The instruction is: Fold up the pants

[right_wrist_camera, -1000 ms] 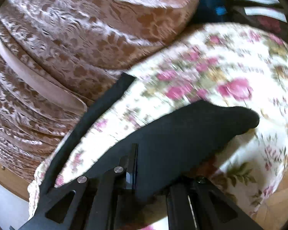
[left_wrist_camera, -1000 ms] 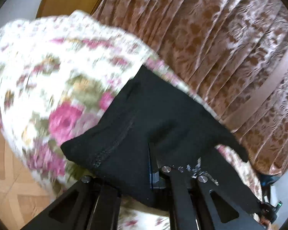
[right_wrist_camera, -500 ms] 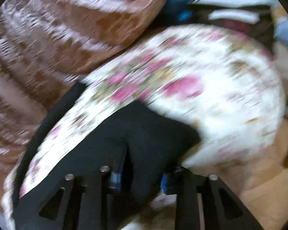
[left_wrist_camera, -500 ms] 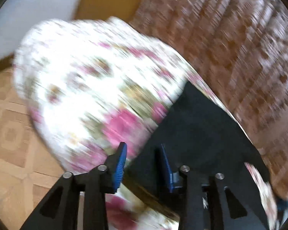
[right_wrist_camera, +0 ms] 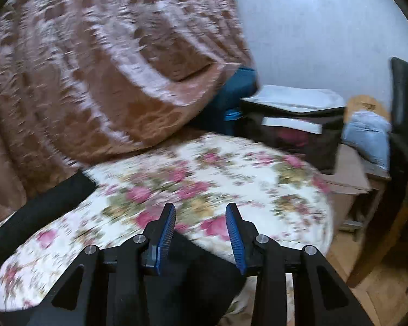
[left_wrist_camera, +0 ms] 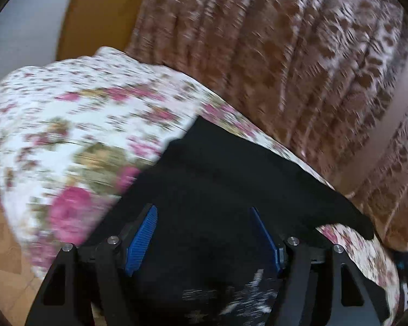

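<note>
1. Left gripper [left_wrist_camera: 204, 233]: I read its jaws as spread and still opening. The blue pads [left_wrist_camera: 141, 240] stand well apart at 8 and 4 o'clock of the left wrist view. Black cloth fills the gap behind them, but neither pad presses on it; the cloth is let go.

2. Right gripper [right_wrist_camera: 201, 231]: jaws parted and opening a little further, with nothing clamped. Its blue pads [right_wrist_camera: 164, 235] sit near 6 o'clock of the right wrist view. Flowered cloth shows between the tips, and black cloth lies under the finger bases.

3. Black pants [left_wrist_camera: 231, 174]: they lie spread on the flowered cover, from the centre of my left view out to a narrow end at 4 o'clock. In my right view one part [right_wrist_camera: 193, 277] sits at 6 o'clock below the fingers, and a long strip [right_wrist_camera: 40, 212] runs out toward 9 o'clock along the cover's edge.

4. Flowered cover [left_wrist_camera: 76, 125]: white with pink roses, lying on a rounded surface; it is blurred in both views.

5. Brown patterned drape [left_wrist_camera: 285, 54]: from 12 to 3 o'clock in my left view, beyond the cover.

6. Dark box with pale lid [right_wrist_camera: 293, 119]: at 2 o'clock in my right view, past the cover's far edge.

7. Light blue bundle [right_wrist_camera: 367, 133]: at 3 o'clock, just beside the box.

8. Wood-pattern floor [right_wrist_camera: 367, 288]: at 4 o'clock, below the cover.
</note>
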The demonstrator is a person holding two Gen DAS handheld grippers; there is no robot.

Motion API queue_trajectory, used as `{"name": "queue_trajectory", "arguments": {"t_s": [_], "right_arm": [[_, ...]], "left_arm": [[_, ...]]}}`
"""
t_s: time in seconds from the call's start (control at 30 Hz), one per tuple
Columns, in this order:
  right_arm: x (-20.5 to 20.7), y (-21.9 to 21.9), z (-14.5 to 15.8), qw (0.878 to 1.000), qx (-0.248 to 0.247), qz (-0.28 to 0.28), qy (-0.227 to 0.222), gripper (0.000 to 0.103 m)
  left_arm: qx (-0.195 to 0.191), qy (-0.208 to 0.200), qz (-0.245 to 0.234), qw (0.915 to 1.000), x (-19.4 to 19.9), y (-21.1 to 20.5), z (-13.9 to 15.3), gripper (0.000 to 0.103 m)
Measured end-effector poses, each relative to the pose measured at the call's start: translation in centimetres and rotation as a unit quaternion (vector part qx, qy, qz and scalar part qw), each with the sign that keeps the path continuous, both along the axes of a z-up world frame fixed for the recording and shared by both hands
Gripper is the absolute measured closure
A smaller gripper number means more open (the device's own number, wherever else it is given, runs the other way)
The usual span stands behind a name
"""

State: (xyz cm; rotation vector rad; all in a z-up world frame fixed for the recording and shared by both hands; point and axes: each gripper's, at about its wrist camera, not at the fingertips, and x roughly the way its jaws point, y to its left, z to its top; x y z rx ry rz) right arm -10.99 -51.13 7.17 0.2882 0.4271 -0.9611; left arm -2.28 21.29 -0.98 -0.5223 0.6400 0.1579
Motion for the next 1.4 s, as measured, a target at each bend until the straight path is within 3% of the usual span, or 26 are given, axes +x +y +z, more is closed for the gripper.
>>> {"name": "queue_trajectory", "arguments": {"t_s": [0.2, 0.37, 0.43, 0.5, 0.63, 0.8, 0.9, 1.0, 1.13, 1.4], "right_arm": [[-1.6, -0.3, 1.5, 0.999, 0.014, -0.001, -0.052, 0.064], [0.6, 2.7, 1.7, 0.996, -0.008, 0.060, -0.061, 0.062], [2.4, 3.6, 1.1, 0.991, 0.018, 0.116, -0.064, 0.055], [4.6, 3.8, -0.2, 0.980, 0.074, 0.172, -0.062, 0.049], [11.1, 5.2, -4.4, 0.945, 0.181, 0.271, -0.002, 0.049], [18.4, 6.0, -9.0, 0.909, 0.271, 0.314, 0.041, 0.049], [22.2, 4.6, -10.8, 0.896, 0.327, 0.299, 0.026, 0.049], [24.9, 3.5, -11.4, 0.896, 0.350, 0.274, -0.003, 0.049], [28.7, 2.9, -11.3, 0.907, 0.320, 0.275, 0.005, 0.049], [33.7, -1.6, -12.3, 0.914, 0.345, 0.209, -0.043, 0.049]], "left_arm": [[-0.012, 0.023, -0.044, 0.9987, 5.3, -4.1, -0.5, 0.032], [0.034, 0.046, -0.040, 0.9976, 10.2, -5.9, -1.2, 0.031], [0.042, 0.057, -0.035, 0.9969, 11.8, -6.0, -1.9, 0.031], [0.047, 0.066, -0.025, 0.9964, 12.8, -5.8, -2.8, 0.030], [0.047, 0.071, -0.026, 0.9960, 13.6, -5.8, -4.7, 0.017], [0.045, 0.058, -0.042, 0.9964, 13.4, -6.2, -4.9, 0.007], [0.035, 0.048, -0.045, 0.9972, 13.2, -6.1, -5.0, 0.005], [0.038, 0.044, -0.049, 0.9971, 13.3, -6.3, -5.2, 0.002], [0.047, 0.041, -0.052, 0.9967, 13.3, -6.6, -5.4, 0.001], [0.032, 0.018, -0.053, 0.9979, 13.0, -6.1, -5.6, 0.001]]}}
